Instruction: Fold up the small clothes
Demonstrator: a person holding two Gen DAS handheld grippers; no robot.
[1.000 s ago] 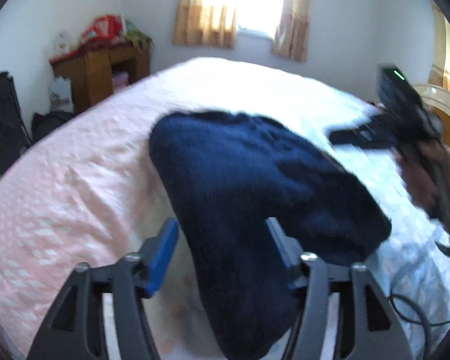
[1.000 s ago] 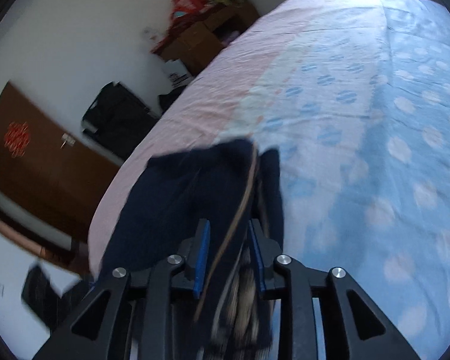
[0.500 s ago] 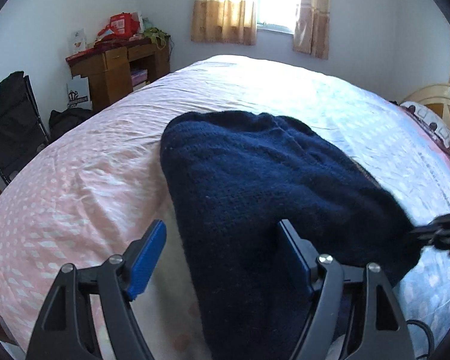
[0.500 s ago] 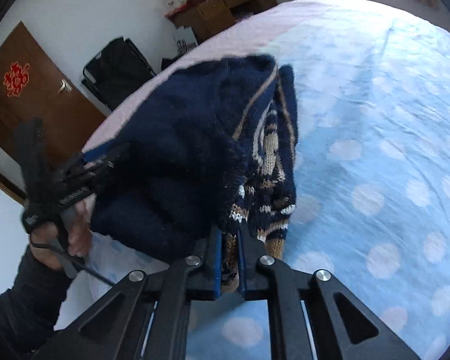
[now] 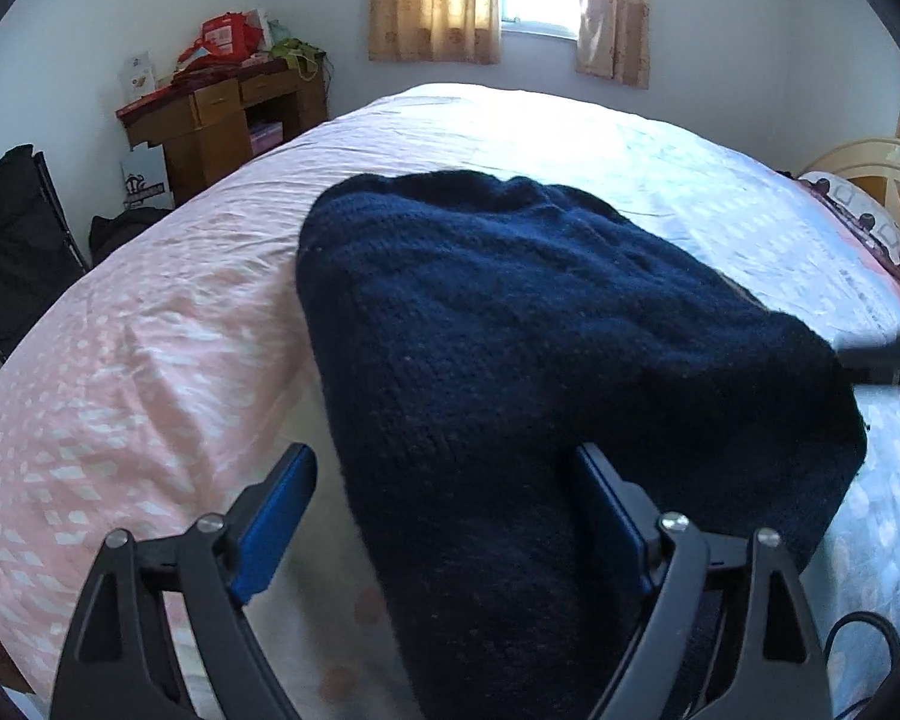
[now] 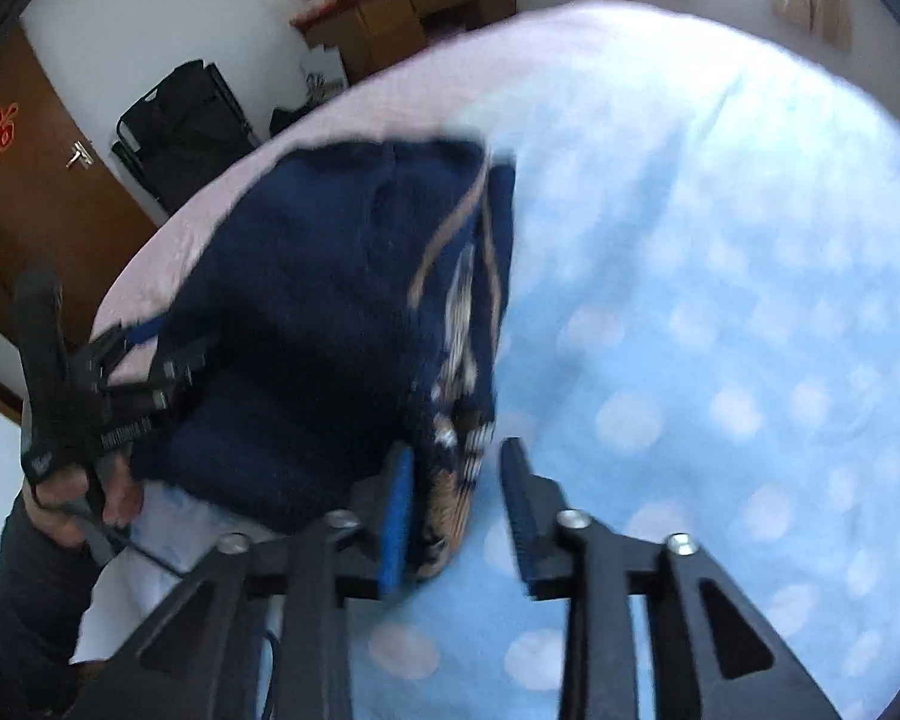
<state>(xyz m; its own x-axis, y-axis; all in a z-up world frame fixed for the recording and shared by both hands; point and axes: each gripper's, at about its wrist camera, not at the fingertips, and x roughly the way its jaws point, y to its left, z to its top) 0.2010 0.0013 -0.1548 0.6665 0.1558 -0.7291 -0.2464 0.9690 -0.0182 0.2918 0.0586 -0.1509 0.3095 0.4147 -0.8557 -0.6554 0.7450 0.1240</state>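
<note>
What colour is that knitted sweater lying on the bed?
The sweater is dark navy, with a tan and white patterned band along one edge, clearest in the right wrist view.

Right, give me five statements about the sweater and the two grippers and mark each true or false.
1. The navy sweater lies on a bed. True.
2. The left gripper is clamped shut on the sweater. False: its jaws stand wide apart and have just been opening, with the knit lying between them.
3. The right gripper has its pads pressed on the sweater's patterned edge. False: the jaws have just opened and a gap shows beside the fabric.
4. The sweater shows tan stripes in the right wrist view. True.
5. The bed cover is plain white all over. False: it is pink on one side and blue with pale dots on the other.
</note>
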